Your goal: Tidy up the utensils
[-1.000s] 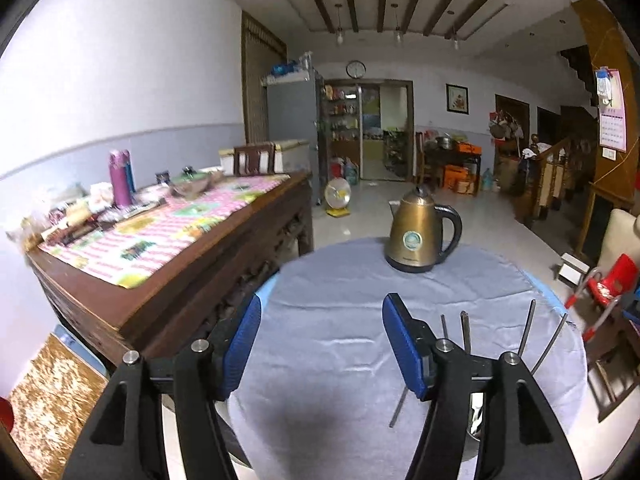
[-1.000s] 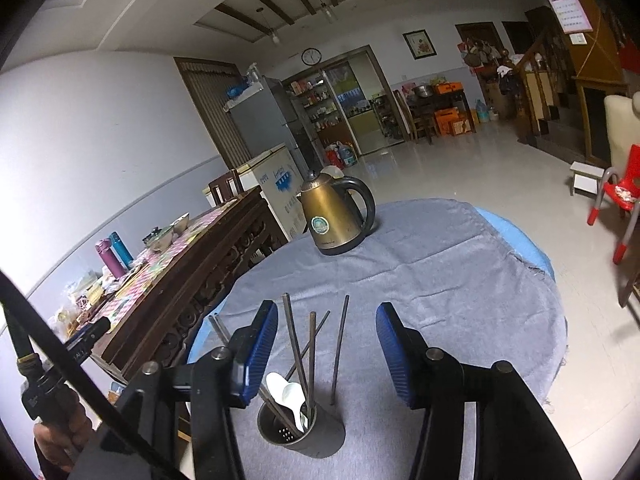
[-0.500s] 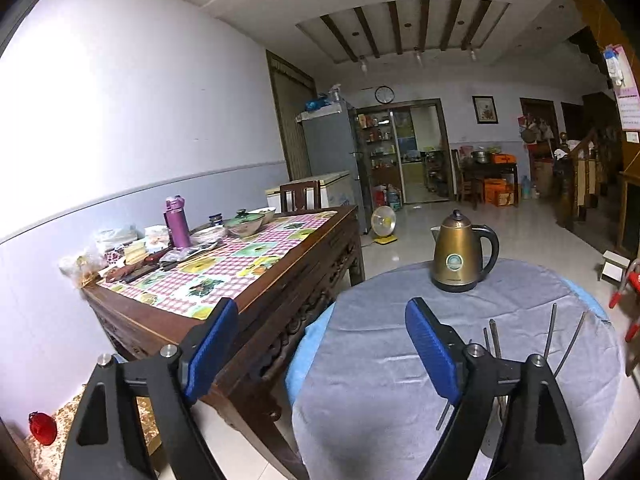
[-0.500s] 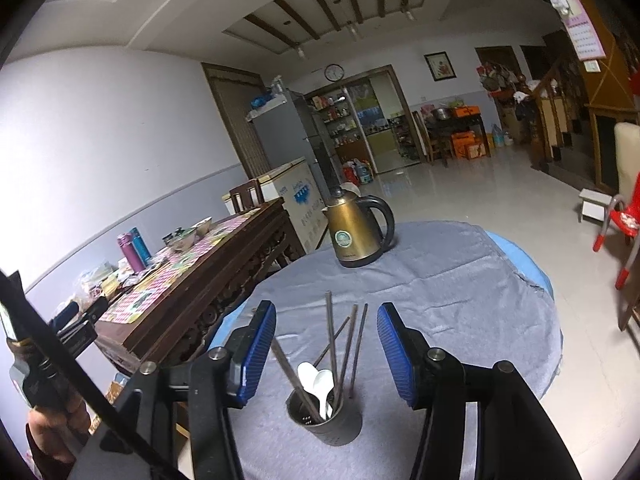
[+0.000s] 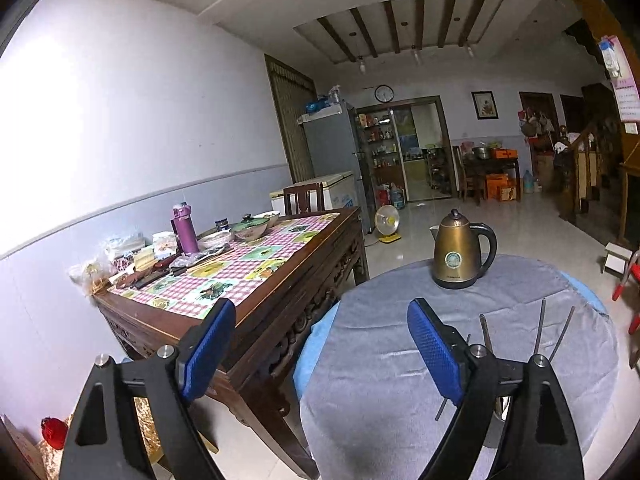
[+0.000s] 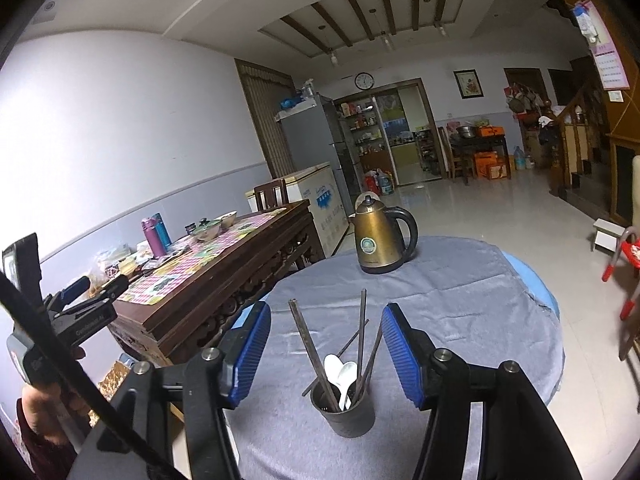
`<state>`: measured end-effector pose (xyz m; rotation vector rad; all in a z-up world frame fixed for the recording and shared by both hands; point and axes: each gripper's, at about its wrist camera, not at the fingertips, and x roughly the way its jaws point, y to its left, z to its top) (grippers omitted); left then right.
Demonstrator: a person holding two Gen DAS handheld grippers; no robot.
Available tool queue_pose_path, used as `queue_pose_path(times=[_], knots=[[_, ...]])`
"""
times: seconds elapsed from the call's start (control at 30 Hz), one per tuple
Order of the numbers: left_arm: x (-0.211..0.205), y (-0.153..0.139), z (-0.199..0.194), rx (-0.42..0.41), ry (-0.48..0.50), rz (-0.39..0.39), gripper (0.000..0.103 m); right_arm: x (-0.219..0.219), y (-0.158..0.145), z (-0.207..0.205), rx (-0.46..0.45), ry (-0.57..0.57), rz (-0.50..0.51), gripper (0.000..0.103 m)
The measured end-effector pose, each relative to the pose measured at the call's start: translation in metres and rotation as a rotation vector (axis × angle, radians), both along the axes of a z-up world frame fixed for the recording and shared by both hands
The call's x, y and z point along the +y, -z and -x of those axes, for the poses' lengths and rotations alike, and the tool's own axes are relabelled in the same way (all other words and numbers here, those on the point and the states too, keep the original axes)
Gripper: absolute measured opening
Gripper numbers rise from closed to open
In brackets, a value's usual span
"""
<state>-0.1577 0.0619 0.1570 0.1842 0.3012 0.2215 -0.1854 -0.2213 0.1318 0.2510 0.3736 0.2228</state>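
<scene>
A dark cylindrical utensil holder (image 6: 343,411) stands upright on the round surface (image 6: 460,312), which is covered by a grey cloth (image 6: 440,292) over a blue layer. The holder contains several long dark chopsticks (image 6: 362,332) that lean outward at different angles, and two white spoons (image 6: 340,372) with their bowls pointing up, side by side. The chopsticks are thin and straight, and rise well above the rim; the spoons are short and glossy.

The right gripper (image 6: 326,354) hovers above the holder with its jaws wide apart, one blue pad on each side of the chopstick tips. It grips nothing.

The left gripper (image 5: 316,354) is also wide open and empty. It hangs at the left edge of the round surface. In its view the chopstick tips (image 5: 540,324) appear behind its right finger; the holder itself is almost fully hidden.

A gold electric kettle (image 6: 380,240) stands upright at the far side of the cloth, well apart from the holder.
</scene>
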Motion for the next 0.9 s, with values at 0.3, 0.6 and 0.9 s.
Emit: queue_pose_path(times=[0.3,0.6,0.9], knots=[[-0.015,-0.002,0.019,-0.009,0.021,-0.043,0.093,-0.013,-0.002,0.013,-0.023,0.011,-0.040,0.062],[-0.009,-0.004,0.026,-0.014,0.056,-0.018,0.096,-0.017,-0.014,0.037,-0.080,0.035,-0.032,0.064],[0.003,0.018,0.009,0.062,0.039,-0.007,0.097,-0.013,0.003,0.014,-0.007,0.023,-0.062,0.064]])
